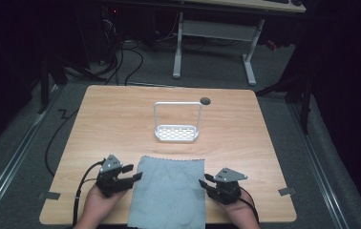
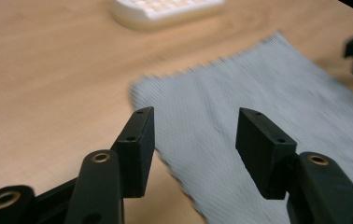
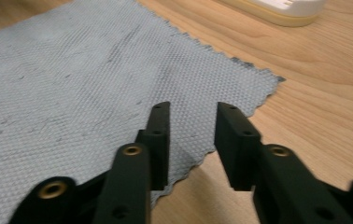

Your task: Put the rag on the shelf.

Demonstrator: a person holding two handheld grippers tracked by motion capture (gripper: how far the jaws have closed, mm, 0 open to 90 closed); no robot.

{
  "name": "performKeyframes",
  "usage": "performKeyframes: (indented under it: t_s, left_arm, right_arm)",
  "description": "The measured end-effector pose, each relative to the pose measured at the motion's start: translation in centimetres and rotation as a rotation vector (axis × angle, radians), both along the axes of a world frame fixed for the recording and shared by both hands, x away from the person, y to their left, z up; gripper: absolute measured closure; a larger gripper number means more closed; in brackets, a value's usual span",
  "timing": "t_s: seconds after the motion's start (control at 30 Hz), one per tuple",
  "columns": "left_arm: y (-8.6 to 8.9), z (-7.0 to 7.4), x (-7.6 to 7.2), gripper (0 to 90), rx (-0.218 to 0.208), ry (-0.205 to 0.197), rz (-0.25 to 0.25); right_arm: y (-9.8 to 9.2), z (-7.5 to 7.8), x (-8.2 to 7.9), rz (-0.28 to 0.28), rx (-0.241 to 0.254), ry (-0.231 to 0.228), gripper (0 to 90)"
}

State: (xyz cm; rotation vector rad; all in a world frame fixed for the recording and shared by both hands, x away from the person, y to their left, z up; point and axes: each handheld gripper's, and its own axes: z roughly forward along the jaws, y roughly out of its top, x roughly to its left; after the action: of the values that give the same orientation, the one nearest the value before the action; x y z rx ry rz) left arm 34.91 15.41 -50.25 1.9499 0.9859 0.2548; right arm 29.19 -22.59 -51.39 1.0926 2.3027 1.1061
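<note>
The grey cloth [image 1: 168,192] lies flat on the table [image 1: 102,124] right in front of me. My left gripper [image 1: 132,173] waits at its 9 o'clock edge, jaws spread wide. My right gripper [image 1: 203,183] waits at 3 o'clock, jaws partly apart. I think I'm ready to grab both sides. The white rack [image 1: 176,133] stands at 12 o'clock.

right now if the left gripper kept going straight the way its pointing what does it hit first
Most likely the grey cloth: the left gripper is open over the cloth's near edge, angled down at it. The white rack lies farther on. Height above the cloth is unclear.
</note>
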Motion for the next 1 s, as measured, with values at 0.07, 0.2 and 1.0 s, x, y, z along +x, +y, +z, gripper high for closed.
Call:
performKeyframes:
  t_s: [0.07,0.2,1.0]
  left_arm:
    - [-0.3,0.5,1.7,45.5,0.018,-0.009,0.037]
    - [-0.9,0.0,3.3,44.1,0.003,-0.004,0.06]
    - [-2.6,-3.1,4.8,77.8,0.051,0.089,-0.013]
  right_arm:
    - [-0.2,-0.1,0.2,-0.015,0.012,0.0,59.3]
    - [-0.7,-0.1,0.4,-0.051,0.027,-0.008,58.9]
    - [-0.5,-0.5,3.5,-0.146,0.025,0.021,53.0]
